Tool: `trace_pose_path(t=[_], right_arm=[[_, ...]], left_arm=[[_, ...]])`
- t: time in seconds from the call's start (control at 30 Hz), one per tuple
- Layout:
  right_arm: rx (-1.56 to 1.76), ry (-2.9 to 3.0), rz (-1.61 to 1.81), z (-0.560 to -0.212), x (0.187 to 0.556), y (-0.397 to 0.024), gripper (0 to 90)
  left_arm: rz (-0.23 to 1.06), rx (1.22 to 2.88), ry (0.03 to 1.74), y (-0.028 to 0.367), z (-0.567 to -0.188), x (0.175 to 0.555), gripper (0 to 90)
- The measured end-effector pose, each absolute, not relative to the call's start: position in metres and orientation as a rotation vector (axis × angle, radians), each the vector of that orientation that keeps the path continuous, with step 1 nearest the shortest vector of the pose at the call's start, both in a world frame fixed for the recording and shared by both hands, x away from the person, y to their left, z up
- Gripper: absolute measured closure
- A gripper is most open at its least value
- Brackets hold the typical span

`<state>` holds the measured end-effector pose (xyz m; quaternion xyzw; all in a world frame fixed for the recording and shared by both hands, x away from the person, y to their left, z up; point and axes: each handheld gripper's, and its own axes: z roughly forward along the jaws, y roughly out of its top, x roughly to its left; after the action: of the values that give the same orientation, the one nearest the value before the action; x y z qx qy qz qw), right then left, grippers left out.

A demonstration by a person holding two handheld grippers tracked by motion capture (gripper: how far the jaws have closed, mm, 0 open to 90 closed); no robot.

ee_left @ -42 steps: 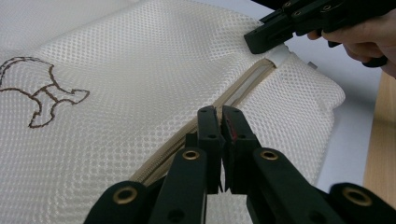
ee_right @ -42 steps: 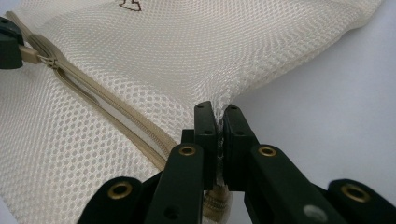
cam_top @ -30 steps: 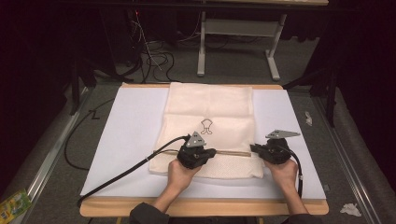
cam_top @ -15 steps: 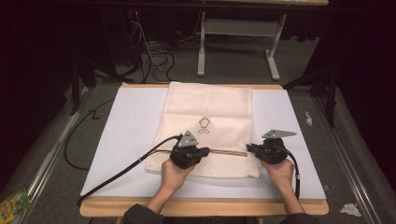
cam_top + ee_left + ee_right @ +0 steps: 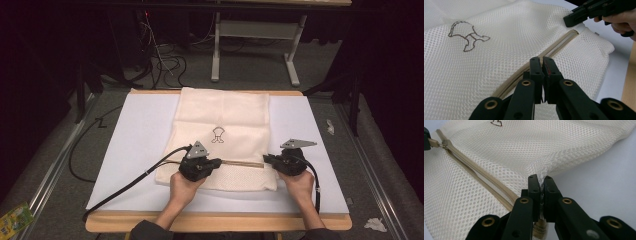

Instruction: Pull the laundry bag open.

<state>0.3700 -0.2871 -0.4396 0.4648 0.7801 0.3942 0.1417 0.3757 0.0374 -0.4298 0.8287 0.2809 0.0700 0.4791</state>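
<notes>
We work on a cream mesh laundry bag (image 5: 222, 137) lying flat in the middle of the white board (image 5: 135, 150), its zipper (image 5: 243, 163) running across the near end. Our left gripper (image 5: 541, 65) has its jaws pressed together on the zipper's line; the slider (image 5: 445, 143) and pull tab appear at the far end of the opened track in the right gripper view. Our right gripper (image 5: 540, 182) is clamped on the bag's mesh edge at the other end of the zipper. A small dark outline logo (image 5: 217, 135) sits on the bag beyond the zipper. Nothing lies between the grippers but the bag itself. The board rests on a wooden table (image 5: 220, 222). Around it, grey carpet (image 5: 65, 165) bears a scrap of white paper (image 5: 374, 224) and a green packet (image 5: 12, 219); beyond stand a white table frame (image 5: 255, 35) and tangled cables (image 5: 160, 60) in a dark room.
</notes>
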Motion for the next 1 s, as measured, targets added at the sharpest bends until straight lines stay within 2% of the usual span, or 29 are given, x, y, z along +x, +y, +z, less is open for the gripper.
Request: trace_pose_path(t=[0.3,1.0], right_arm=[[1.35,2.254,1.118,-0.441,0.37,-0.288,87.5],[1.32,2.26,1.061,-0.436,0.376,-0.281,87.4]], left_arm=[[0.162,1.995,0.718,0.054,-0.431,0.378,87.2],[0.181,1.994,0.705,0.057,-0.428,0.374,87.3]])
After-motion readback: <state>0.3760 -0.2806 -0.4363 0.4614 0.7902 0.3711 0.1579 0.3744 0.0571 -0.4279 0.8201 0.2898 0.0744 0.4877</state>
